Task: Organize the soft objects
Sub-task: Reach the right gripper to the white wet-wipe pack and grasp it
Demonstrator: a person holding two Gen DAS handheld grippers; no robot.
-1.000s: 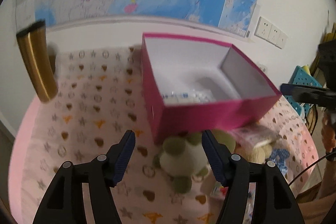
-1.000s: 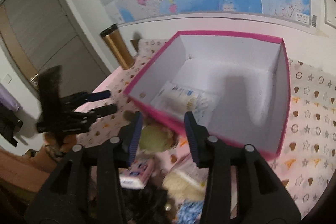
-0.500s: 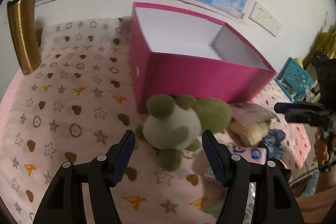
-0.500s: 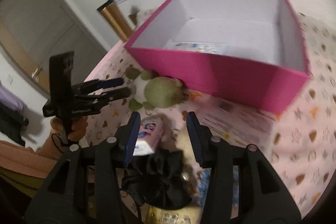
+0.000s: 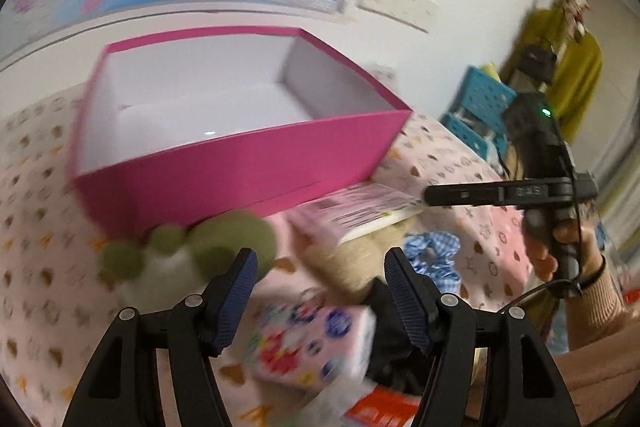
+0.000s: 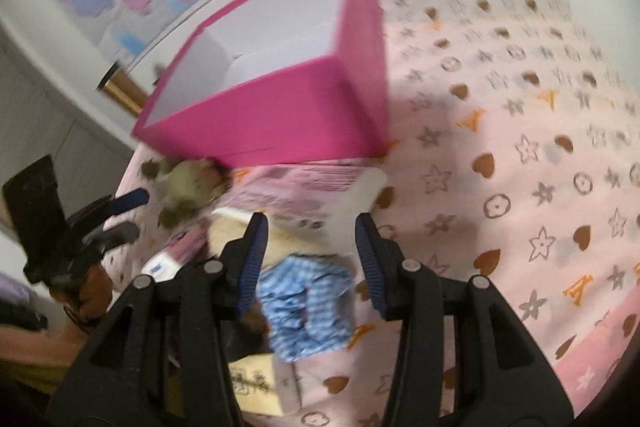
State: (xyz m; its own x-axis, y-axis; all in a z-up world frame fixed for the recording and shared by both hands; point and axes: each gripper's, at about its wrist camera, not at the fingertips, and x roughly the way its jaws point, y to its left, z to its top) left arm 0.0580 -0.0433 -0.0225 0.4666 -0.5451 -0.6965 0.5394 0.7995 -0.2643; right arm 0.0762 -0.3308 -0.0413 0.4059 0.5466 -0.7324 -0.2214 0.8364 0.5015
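The right claw (image 6: 310, 253) is hanging spread wide and empty over the blue checked scrunchie (image 6: 306, 303), which is lying on the table (image 6: 520, 155) just in front of the pink box (image 6: 280, 115), touching a beige plush (image 6: 236, 239) and a flat pink packet (image 6: 296, 187). The scrunchie is looking light, limp and crushable, so pinching its bunched fabric ring from above is probably the safest hold; it should compress without slipping. The left claw (image 5: 318, 287) is also gaping with nothing in it, hovering above a patterned tissue pack (image 5: 312, 343) beside the green plush turtle (image 5: 188, 259), whose round, squashy body is likely giving way under any grip.
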